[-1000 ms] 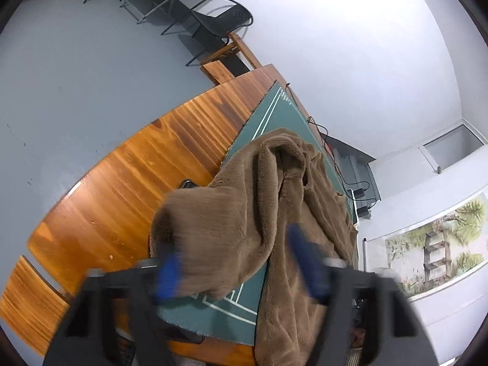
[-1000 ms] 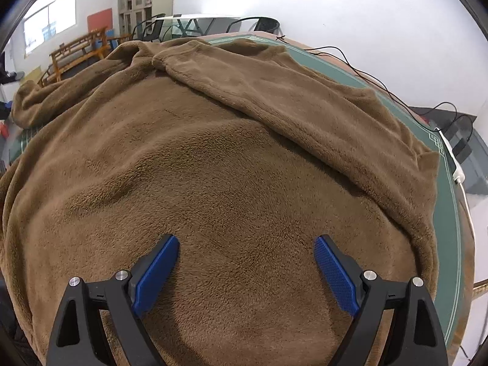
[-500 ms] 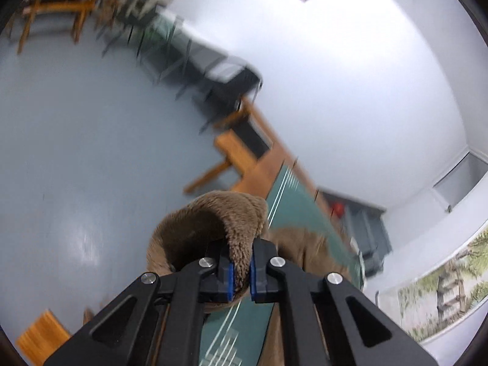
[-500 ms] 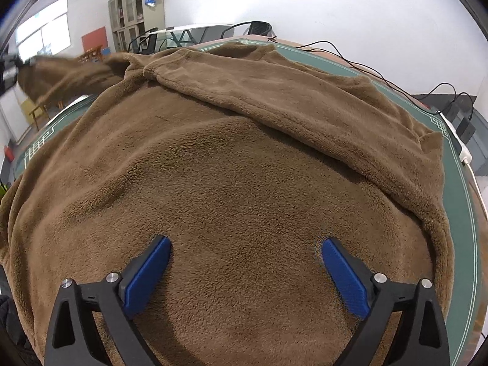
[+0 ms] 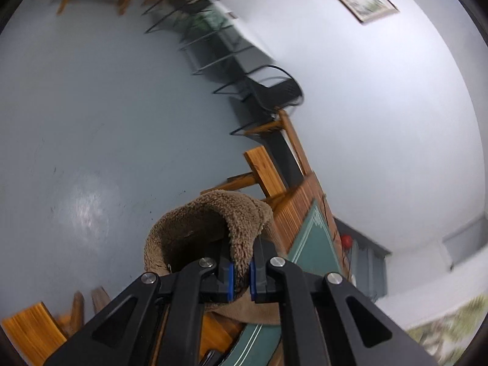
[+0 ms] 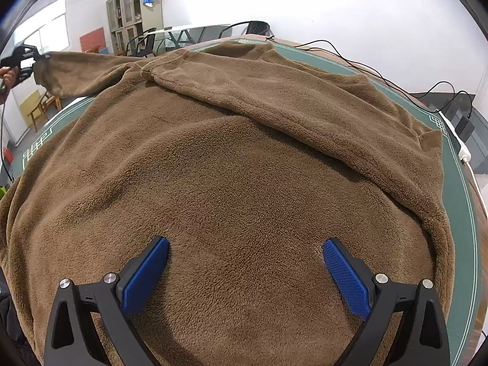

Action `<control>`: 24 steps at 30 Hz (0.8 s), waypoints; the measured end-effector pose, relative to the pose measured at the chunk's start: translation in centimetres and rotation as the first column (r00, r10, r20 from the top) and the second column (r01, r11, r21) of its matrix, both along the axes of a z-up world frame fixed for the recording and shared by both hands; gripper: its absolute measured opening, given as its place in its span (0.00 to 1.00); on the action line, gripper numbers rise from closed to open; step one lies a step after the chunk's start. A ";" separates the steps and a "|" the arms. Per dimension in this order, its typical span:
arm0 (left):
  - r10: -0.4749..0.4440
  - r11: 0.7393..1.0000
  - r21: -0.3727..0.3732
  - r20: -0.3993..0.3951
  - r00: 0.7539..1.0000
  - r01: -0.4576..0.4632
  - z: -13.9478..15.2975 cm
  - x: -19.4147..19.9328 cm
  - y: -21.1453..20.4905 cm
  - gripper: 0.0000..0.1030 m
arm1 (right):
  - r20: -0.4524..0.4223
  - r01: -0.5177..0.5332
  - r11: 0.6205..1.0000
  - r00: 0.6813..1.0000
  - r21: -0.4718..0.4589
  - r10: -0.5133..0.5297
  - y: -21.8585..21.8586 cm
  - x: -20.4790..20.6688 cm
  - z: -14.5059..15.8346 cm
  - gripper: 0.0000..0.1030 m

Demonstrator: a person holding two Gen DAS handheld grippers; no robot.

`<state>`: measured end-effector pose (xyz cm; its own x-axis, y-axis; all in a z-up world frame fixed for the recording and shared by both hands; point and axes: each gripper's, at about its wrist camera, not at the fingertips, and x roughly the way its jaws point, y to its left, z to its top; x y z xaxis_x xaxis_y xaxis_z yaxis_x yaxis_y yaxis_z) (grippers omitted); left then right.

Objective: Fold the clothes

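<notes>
A: Left gripper [image 5: 239,277]?
B: Clamped tight on the sleeve [image 5: 210,231] cuff; brown pile bulging up between the blue pads [image 5: 230,279]; cuff mouth gaping, lower centre of the left wrist view; grey floor [image 5: 91,106] behind, black chair [image 5: 276,90] upper centre, wooden table [image 5: 297,207] edge and green mat [image 5: 314,244] to the right; picture blurred at the edges.

A: Same gripper from the other side?
B: Small, far upper left of the right wrist view, left gripper [image 6: 36,58] in a hand [image 6: 9,76]; sleeve [image 6: 88,71] drawn out from the garment, lifted off the mat.

A: Right gripper [image 6: 245,270]?
B: Spread as wide as seen, jaws just been opening; nothing pinched; blue pads [image 6: 146,274] low in frame over the sweater [image 6: 244,167] body; touching the pile or just above it, cannot tell.

A: Sweater?
B: Brown fleece, spread flat over the mat [image 6: 463,213], filling most of the frame; other sleeve folded across it, a diagonal ridge from upper centre to right edge; black cable [image 6: 366,67] on the table beyond, upper right.
</notes>
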<state>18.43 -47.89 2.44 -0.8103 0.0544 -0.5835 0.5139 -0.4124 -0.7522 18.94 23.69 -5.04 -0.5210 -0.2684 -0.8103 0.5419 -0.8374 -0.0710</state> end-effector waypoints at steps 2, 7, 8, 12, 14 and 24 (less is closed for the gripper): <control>0.030 0.999 0.019 0.001 1.000 -0.030 0.2 -0.6 -0.9 0.08 | 0.000 0.000 1.000 1.000 -0.002 0.000 0.0 0.0 0.0 0.99; 0.058 0.998 0.023 -0.033 0.998 -0.057 3.4 -1.8 -0.9 0.08 | 0.002 0.001 1.000 1.000 -0.009 -0.001 0.1 0.0 -0.1 0.99; 0.061 0.998 0.023 -0.045 0.997 -0.060 4.2 -2.0 -0.5 0.08 | 0.003 0.002 1.000 1.000 -0.010 -0.002 0.1 0.0 -0.1 0.99; 0.041 0.999 0.000 -0.103 0.994 -0.041 8.4 -3.7 1.9 0.08 | 0.004 0.001 1.000 1.000 -0.014 -0.001 0.0 0.0 -0.1 0.99; 0.010 0.999 -0.036 -0.122 0.993 -0.014 10.8 -4.9 4.3 0.08 | 0.006 0.000 1.000 1.000 -0.019 0.000 0.0 -0.1 -0.1 0.99; -0.382 0.895 -0.295 -0.119 0.916 0.335 19.4 -13.8 27.4 0.08 | 0.020 -0.007 0.992 1.000 -0.124 0.010 1.1 -0.3 0.5 0.99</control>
<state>4.65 -20.49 21.82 -0.8522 0.2238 -0.4729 0.1682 -0.7387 -0.6528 18.65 24.77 -4.54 -0.5015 -0.3722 -0.7810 0.5494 -0.8344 0.0448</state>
